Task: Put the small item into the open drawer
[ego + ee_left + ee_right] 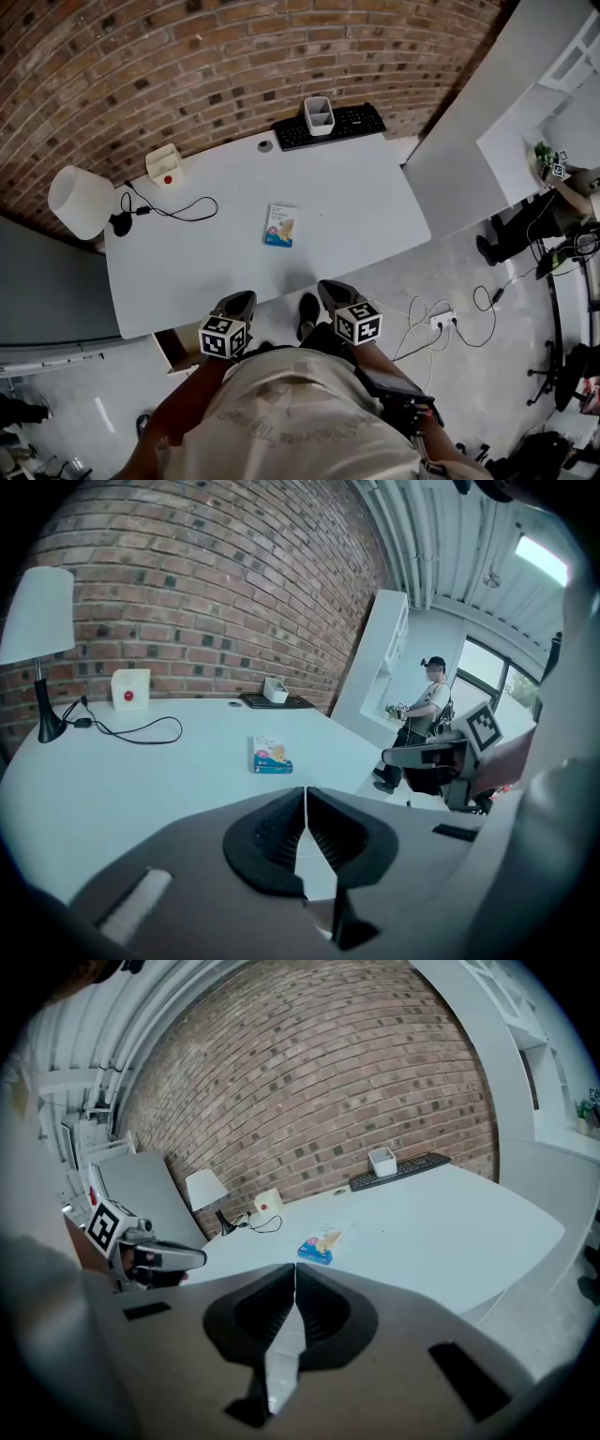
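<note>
Bright, even daylight; a window (pixel 539 560) glares at the upper right of the left gripper view. Both gripper views bend straight lines and darken at the corners.

Left tongs (pixel 240 302) and right tongs (pixel 330 291) sit side by side before the torso (both closed), pointing forward.

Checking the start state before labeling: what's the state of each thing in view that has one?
Left gripper: shut, empty.
Right gripper: shut, empty.
Box: lying flat on the table, not held.
Drawer: looks open, only partly in view under the table's near edge.
Lamp: upright.
Holder: upright, on the keyboard.
</note>
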`<state>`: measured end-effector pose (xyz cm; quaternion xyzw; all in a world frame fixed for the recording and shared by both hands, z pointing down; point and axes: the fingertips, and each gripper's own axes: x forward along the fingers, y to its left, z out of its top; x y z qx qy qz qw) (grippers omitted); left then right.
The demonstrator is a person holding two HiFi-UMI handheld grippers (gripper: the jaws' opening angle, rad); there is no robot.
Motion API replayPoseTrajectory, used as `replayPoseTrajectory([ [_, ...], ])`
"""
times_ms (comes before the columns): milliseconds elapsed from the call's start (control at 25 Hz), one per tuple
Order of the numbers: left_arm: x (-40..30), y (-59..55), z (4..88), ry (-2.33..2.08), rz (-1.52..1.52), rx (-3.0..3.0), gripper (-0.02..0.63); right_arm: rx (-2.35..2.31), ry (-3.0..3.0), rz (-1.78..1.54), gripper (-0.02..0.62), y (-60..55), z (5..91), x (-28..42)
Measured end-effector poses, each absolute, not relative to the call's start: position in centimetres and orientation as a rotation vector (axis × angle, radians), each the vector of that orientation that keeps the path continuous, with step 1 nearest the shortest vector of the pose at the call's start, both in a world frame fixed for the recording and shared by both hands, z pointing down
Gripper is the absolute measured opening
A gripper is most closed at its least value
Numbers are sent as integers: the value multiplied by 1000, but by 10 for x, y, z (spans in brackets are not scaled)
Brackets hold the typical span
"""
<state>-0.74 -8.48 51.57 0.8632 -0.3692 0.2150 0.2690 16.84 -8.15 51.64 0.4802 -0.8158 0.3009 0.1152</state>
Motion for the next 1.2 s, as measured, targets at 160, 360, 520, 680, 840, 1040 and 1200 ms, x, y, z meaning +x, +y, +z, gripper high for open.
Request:
replayPoseTrajectory([
  [160,7,-102,516,-1005,585,2322,12,1388,-2406,883,6,-101,518,179],
  [360,24,-124,517,-1015,597,2316,12,1363,-2420,890,6,-126,520,189],
  [520,36,-138,517,-1028,603,2301,12,1322,-2432,894,6,-142,525,195],
  [680,44,-148,521,-1051,605,2290,12,1273,-2458,882,6,-159,525,198],
  [840,51,-156,523,-1078,616,2274,12,1224,-2477,875,6,-172,525,202],
  [1040,65,-163,526,-1092,661,2264,12,1178,-2494,887,6,-183,531,211],
  [1200,79,-166,530,-1085,724,2276,12,1137,-2499,897,6,-190,538,215],
])
